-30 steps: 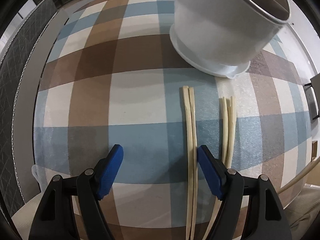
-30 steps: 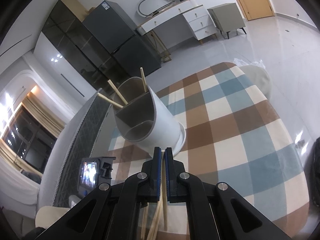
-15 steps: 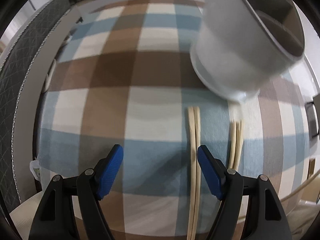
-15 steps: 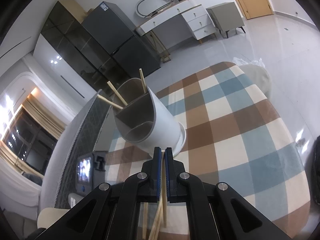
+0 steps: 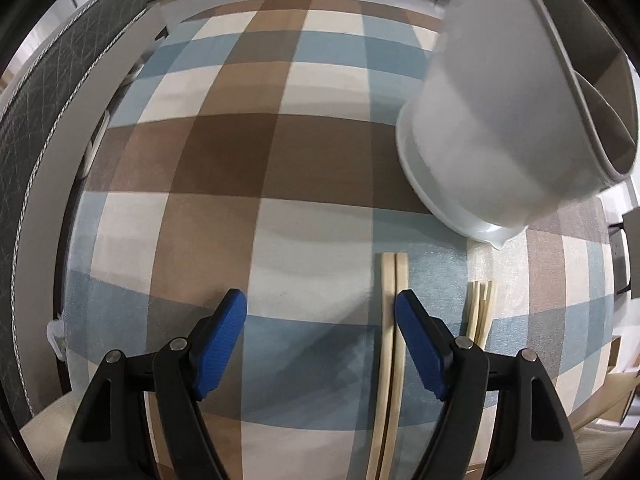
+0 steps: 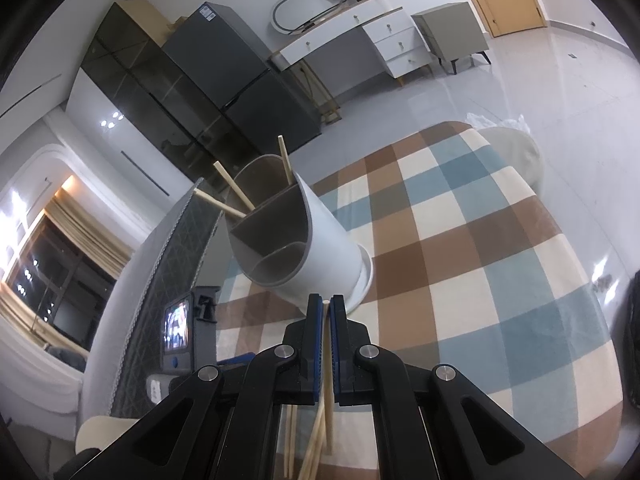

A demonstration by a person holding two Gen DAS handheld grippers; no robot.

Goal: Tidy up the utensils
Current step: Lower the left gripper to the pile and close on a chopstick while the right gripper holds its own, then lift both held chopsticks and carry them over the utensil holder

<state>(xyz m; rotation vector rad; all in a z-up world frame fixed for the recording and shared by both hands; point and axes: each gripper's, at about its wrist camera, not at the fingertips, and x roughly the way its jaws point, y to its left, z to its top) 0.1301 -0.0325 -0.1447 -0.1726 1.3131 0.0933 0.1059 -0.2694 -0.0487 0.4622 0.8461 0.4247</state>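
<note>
A: Checked cloth in brown, blue and cream is seen over the whole desk (image 5: 224,168); a glossy pale floor and dark cabinets fill the upper part of the right wrist view. What is to be sorted?

B: Chopsticks. One pair of chopsticks (image 5: 390,320) is laid flat at lower centre of the left wrist view, just inside the right-hand finger of the left gripper (image 5: 320,336), whose fingers are spread wide with nothing pressed between them. A second bundle of chopsticks (image 5: 482,312) is laid just to the right, outside that finger.

A: And the other hand?

B: The right gripper (image 6: 326,320) is clenched on a single chopstick (image 6: 327,364), held near its upper end at lower centre of its frame; more sticks are seen below the fingers.

A: How are they judged to handle?

B: Light, stiff and thin, of pale wood or bamboo, probably smooth enough to slide or pivot between the pads. A hold near mid-length, across both sticks at once, is advised; flat on soft cloth, they may be hard to get under.

A: Where is the holder?

B: The white utensil holder (image 5: 496,128), round, smooth-walled and divided into grey compartments, stands on a lipped saucer at upper right of the left wrist view. Three sticks already lean in its far compartment.
</note>
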